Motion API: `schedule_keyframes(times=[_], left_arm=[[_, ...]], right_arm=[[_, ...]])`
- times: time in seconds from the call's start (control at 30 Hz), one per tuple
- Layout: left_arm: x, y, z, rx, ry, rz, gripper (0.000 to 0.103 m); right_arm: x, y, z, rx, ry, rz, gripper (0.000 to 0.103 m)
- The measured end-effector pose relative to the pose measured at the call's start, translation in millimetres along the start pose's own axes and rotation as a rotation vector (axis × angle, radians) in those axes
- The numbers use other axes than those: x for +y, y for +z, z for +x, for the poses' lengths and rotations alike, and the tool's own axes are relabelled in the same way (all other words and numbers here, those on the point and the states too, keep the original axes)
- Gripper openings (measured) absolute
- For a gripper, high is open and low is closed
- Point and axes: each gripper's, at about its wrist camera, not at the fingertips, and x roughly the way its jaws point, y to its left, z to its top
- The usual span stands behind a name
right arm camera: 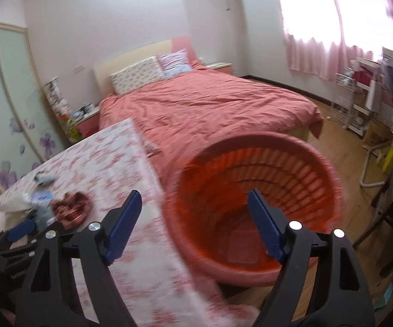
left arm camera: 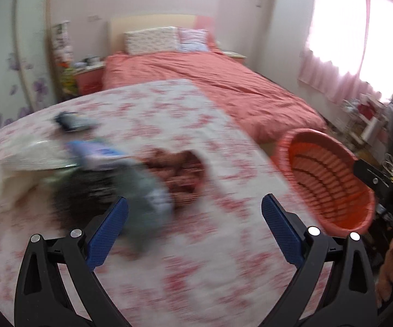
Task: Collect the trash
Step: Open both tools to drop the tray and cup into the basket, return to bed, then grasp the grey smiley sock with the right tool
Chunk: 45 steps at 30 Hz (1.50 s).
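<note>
Salmon-pink bedding covers the wide bed behind everything, with two patterned pillows at its headboard and pink curtains glowing at the window. In front of it stands my table under a white cloth printed with red flowers. The trash sits in a blurred heap on that cloth: a crumpled white plastic bag, a pale blue wrapper, a reddish-brown crumpled packet and, farther off, a small dark blue and white scrap. Just beside the table's right edge stands the round orange slatted plastic basket, tilted toward me; whether anything lies in it I cannot tell.

My left gripper hangs above the cloth, angled downward, its blue-padded fingers spread wide with nothing between them; the heap lies just past the left pad. My right gripper points down over the basket's near rim, fingers apart and empty. A hand shows at the left view's right edge.
</note>
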Motion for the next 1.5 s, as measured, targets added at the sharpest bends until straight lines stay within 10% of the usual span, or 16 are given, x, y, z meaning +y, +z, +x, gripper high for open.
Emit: schedule_keyframes(times=[0.4, 1.0, 1.2, 1.5], left_arm=[[122.9, -31.6, -39.3, -0.034, 0.246, -0.146, 0.097], [184.2, -56.9, -48.8, -0.027, 0.180, -0.262, 0.097], [180.4, -58.3, -45.6, -0.022, 0.157, -0.256, 0.097], [171.2, -55.4, -42.4, -0.018, 0.128, -0.251, 0.097]], right_arm=[[131.5, -35.1, 19.9, 0.098, 0.163, -0.159, 0.057], [204.3, -61.9, 56.5, 0.204, 0.173, -0.259, 0.047], [205.4, -66.3, 63.2, 0.233, 0.198, -0.260, 0.016], [194.4, -59.8, 38.0, 0.179, 0.232, -0.255, 0.008]])
